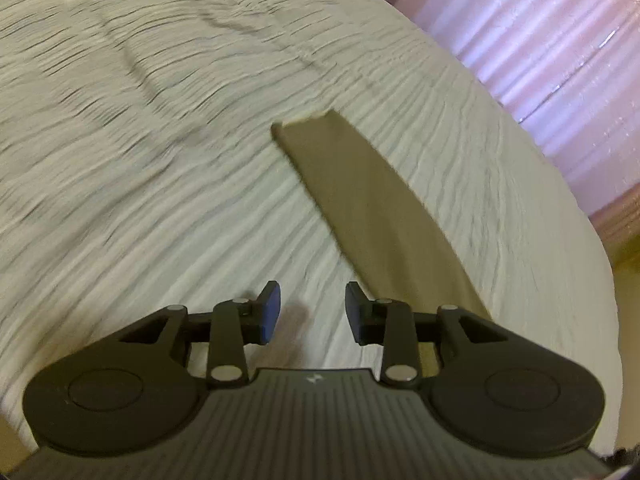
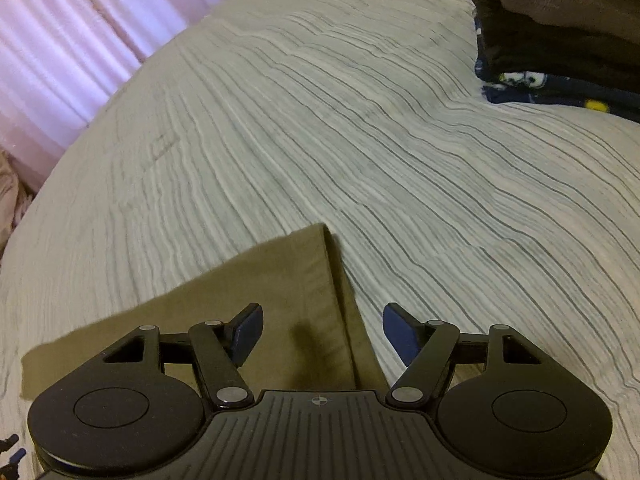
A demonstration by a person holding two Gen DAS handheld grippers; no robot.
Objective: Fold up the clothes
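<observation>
The left tool (image 1: 313,308) stood part open with nothing between its pads, over bare bedspread (image 1: 160,160). The olive garment (image 1: 360,200) lay flat on the bed as a long folded strip, running ahead and to the right of that tool, its far end squared off. The right tool (image 2: 322,334) was spread wide and empty, hanging just above the near part of the same garment (image 2: 280,288), with a lengthwise folded edge passing under the gap between its pads and the garment's corner just ahead of it. Farther ahead and to the right of the right tool sat a stack of folded clothes (image 2: 552,32).

Neither tool held cloth, so the lengthwise fold looked finished and released; the step in hand seemed to be the gap between folds. The next move would probably call for both tools to come down on one short end, pinch its two corners through all layers, and carry that end over the other without letting the layers slide apart.
</observation>
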